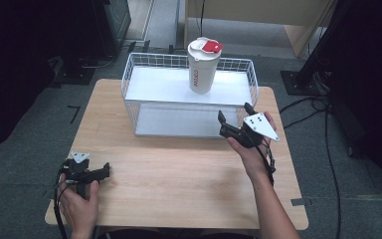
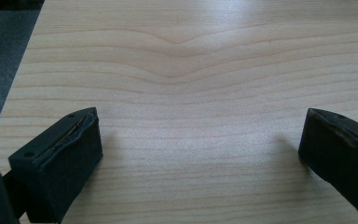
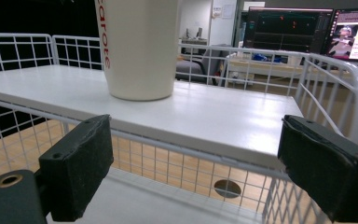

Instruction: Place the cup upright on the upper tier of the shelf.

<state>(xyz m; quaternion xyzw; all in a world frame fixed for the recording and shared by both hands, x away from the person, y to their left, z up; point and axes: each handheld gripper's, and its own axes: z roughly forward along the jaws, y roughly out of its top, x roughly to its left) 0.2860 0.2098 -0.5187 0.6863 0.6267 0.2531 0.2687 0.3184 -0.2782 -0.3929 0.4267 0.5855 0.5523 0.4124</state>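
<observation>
White cup [image 1: 202, 67] with red-and-white lid, upright on upper shelf [image 1: 164, 84] of white wire rack [image 1: 134, 102] at far side of wooden table [image 1: 179, 169]. Right gripper [image 1: 235, 120] just off rack's near right corner, jaws spread, nothing between them, apart from cup; aimed at shelf edge below cup [image 3: 137, 46] in right gripper view. Left gripper [image 1: 104, 172] low at table's near left, jaws spread wide over bare wood [image 2: 191, 93], possibly resting on it. Red lettering on cup, unreadable.
</observation>
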